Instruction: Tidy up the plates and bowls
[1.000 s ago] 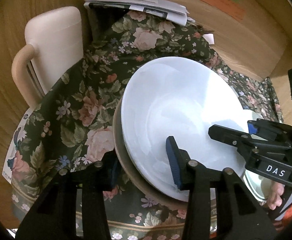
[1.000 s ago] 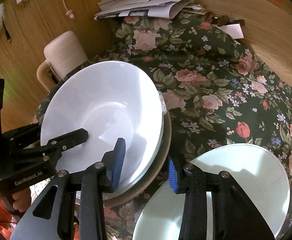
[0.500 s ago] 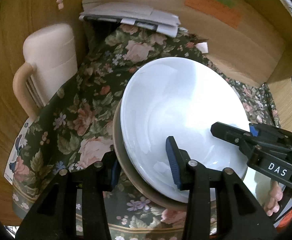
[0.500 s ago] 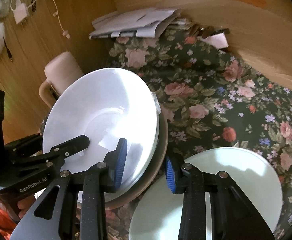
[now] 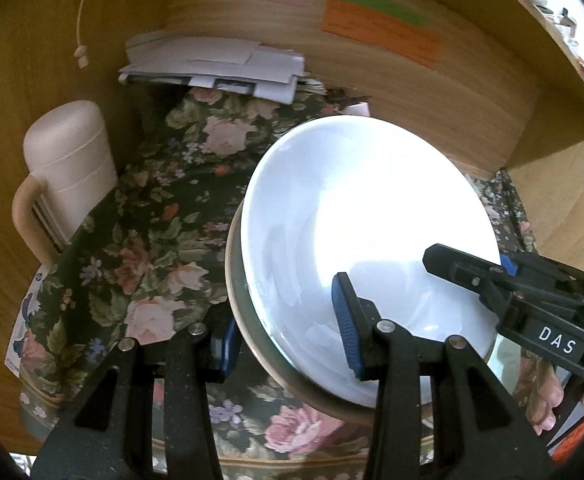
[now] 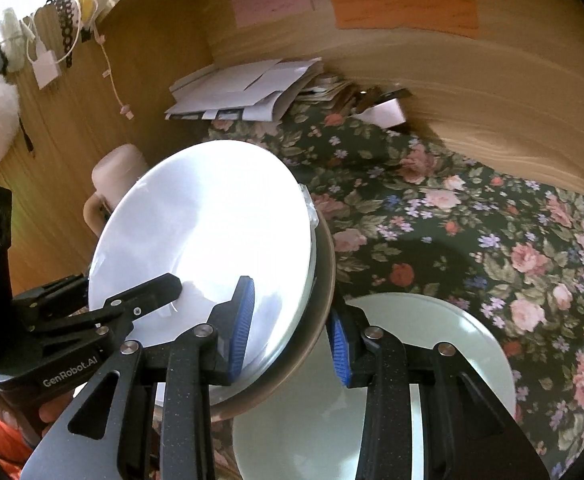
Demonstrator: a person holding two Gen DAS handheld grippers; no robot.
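A stack of plates hangs tilted above the floral tablecloth [image 5: 140, 240]: a white plate [image 5: 352, 208] on top, a brown-rimmed plate [image 5: 233, 272] beneath. My left gripper [image 5: 284, 336] is shut on the stack's near left rim, one blue pad on the white face, the other under the brown plate. My right gripper [image 6: 290, 332] is shut on the opposite rim of the same stack [image 6: 212, 220]. Each gripper shows in the other's view, the right gripper [image 5: 512, 292] and the left gripper [image 6: 104, 316]. A pale plate [image 6: 432, 340] lies on the cloth below the right gripper.
A white jug with a handle [image 5: 72, 168] stands at the table's left edge. A pile of papers [image 5: 212, 64] lies at the back against the wooden wall, which bears coloured paper notes [image 6: 404, 8]. A person's fingers [image 5: 548, 400] show at lower right.
Both grippers have risen with the plate stack between them. The table and jug have dropped lower and smaller in view, and the wall notes have come into sight.
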